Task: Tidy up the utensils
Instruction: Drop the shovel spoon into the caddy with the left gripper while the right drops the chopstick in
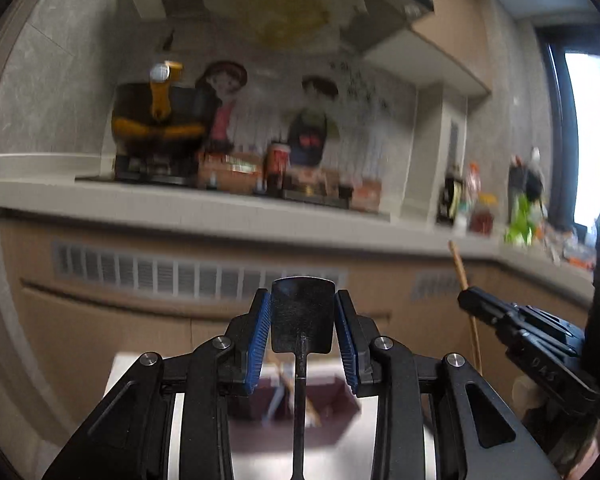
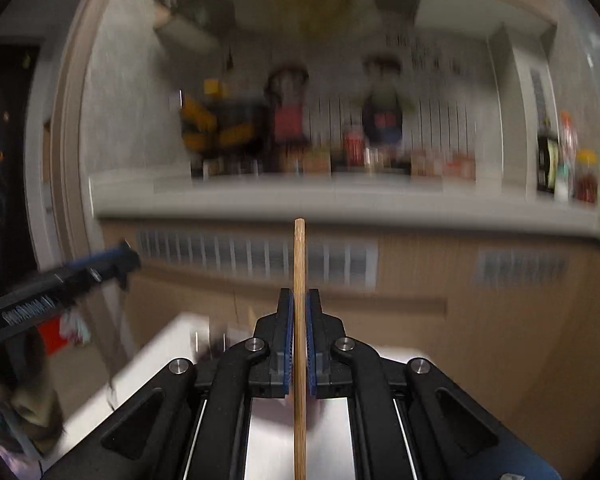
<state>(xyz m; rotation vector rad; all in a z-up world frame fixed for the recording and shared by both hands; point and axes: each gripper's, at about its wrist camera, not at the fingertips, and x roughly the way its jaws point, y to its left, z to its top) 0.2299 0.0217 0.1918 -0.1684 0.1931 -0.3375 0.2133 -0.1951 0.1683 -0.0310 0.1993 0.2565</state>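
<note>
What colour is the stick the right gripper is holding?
Light brown, like wood or bamboo. The stick shows best in the right wrist view, clamped in the right gripper.

The right gripper [image 2: 299,336] clamps an upright wooden chopstick [image 2: 299,264] between its blue-padded fingers [image 2: 286,336].
</note>
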